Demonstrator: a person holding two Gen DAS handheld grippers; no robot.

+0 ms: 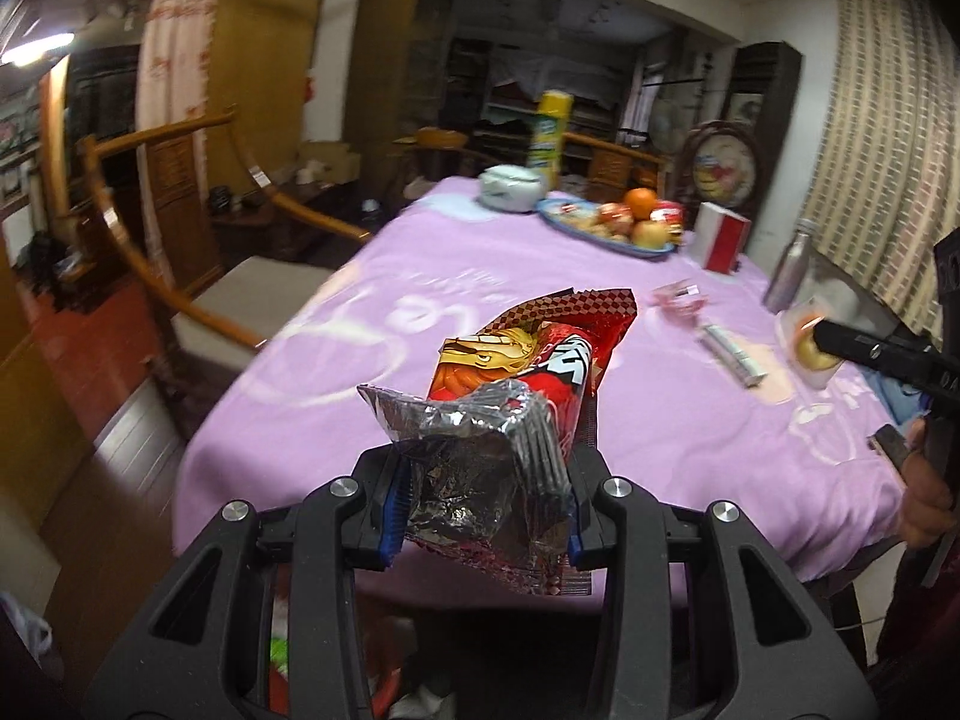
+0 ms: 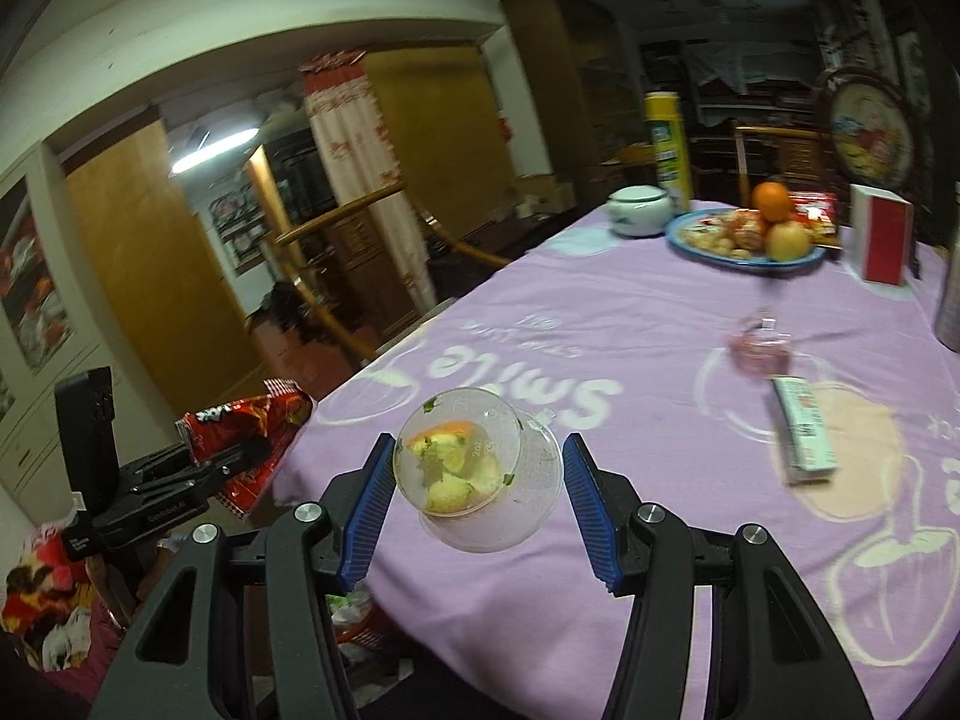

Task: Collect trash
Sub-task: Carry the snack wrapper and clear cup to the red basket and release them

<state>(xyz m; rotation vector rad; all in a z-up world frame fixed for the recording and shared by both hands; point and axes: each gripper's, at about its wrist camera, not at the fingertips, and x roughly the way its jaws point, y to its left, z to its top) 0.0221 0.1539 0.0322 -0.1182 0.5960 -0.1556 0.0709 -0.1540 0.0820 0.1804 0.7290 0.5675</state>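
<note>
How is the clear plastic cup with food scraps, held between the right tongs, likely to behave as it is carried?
The clear plastic cup looks thin, so it would probably flex or crack if the right tongs squeezed harder. Its smooth, rounded wall seems slippery and could slide out. It lies tilted with its mouth sideways, so the loose food scraps may spill.

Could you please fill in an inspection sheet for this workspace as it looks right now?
Surface: table under a purple cloth.
Job's things: red snack bag; clear cup of scraps; pink wrapper and small carton lying on the cloth.
Clutter: fruit plate, white jar, yellow can, red-white box, metal bottle.
Grippers: left gripper clamps the bag; right gripper holds the cup.
Cables: nothing seen.
Surroundings: wooden chair, shelves.
</note>
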